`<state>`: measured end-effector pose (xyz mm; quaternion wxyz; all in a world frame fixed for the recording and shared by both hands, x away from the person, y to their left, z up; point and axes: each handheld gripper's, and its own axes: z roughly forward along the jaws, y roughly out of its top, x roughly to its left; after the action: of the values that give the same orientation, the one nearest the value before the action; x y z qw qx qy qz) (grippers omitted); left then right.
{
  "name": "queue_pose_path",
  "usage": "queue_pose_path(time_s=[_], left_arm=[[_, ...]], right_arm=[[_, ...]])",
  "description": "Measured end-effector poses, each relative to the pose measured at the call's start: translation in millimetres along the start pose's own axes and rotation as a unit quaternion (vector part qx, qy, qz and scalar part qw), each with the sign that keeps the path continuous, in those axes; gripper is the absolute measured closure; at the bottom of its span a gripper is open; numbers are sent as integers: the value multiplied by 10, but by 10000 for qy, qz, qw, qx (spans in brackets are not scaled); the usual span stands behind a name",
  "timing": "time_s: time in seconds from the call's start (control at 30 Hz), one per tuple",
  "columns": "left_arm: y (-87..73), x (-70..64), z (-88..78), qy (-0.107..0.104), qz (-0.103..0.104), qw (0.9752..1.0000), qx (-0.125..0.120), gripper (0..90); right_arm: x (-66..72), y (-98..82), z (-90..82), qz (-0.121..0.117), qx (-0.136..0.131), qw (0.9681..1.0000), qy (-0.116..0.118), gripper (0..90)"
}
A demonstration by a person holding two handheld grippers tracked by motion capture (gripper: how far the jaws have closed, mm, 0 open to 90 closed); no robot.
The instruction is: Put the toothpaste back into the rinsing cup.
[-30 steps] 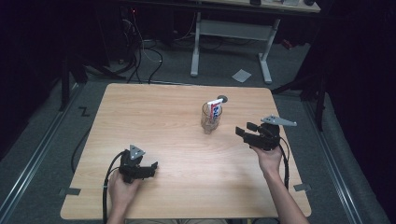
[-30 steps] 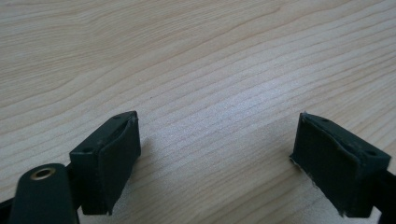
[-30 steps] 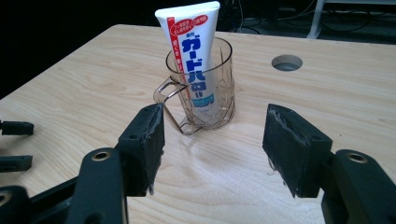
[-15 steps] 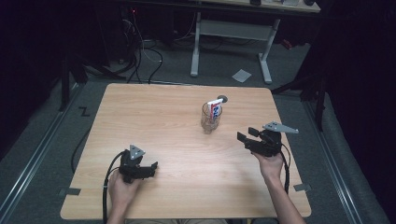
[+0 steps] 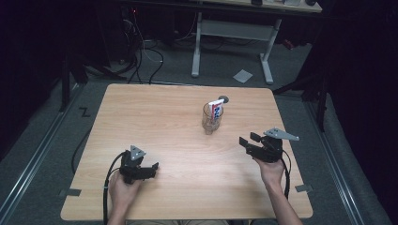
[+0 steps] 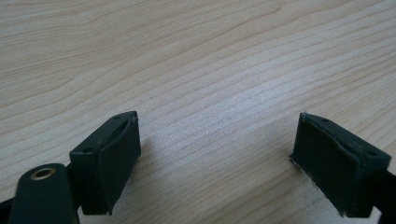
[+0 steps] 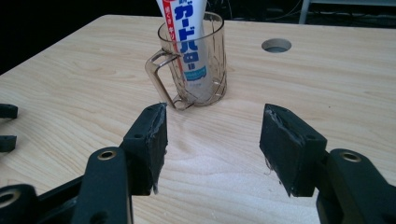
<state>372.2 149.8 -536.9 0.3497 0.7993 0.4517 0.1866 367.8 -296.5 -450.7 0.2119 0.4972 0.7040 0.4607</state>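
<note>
Toothpaste tube (image 7: 187, 51) with Japanese lettering, upright in clear mug (image 7: 212, 70), wooden table (image 5: 155, 122)

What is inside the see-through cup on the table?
A toothpaste tube stands inside the clear cup, leaning, with its top poking out above the rim. Through the clear wall nothing else shows inside. The tube's very top is cut off in the right gripper view.

Black hand-held gripper (image 5: 149, 168) w/ grey plate, black cable.
</note>
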Motion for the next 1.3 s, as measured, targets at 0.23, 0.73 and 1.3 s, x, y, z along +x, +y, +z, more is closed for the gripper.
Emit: queue_pose_path(time_s=[0.23,0.73,1.3], left_arm=[[0,0,0,-1,1,10000,2,153],[0,0,0,0,1,10000,0,153],[0,0,0,2,1,10000,0,153]], right_arm=[[4,-100,26,-20,83,9999,-61,427],[13,-287,103,-65,253,9995,-155,435],[-23,-478,278,-82,573,9978,-323,435]])
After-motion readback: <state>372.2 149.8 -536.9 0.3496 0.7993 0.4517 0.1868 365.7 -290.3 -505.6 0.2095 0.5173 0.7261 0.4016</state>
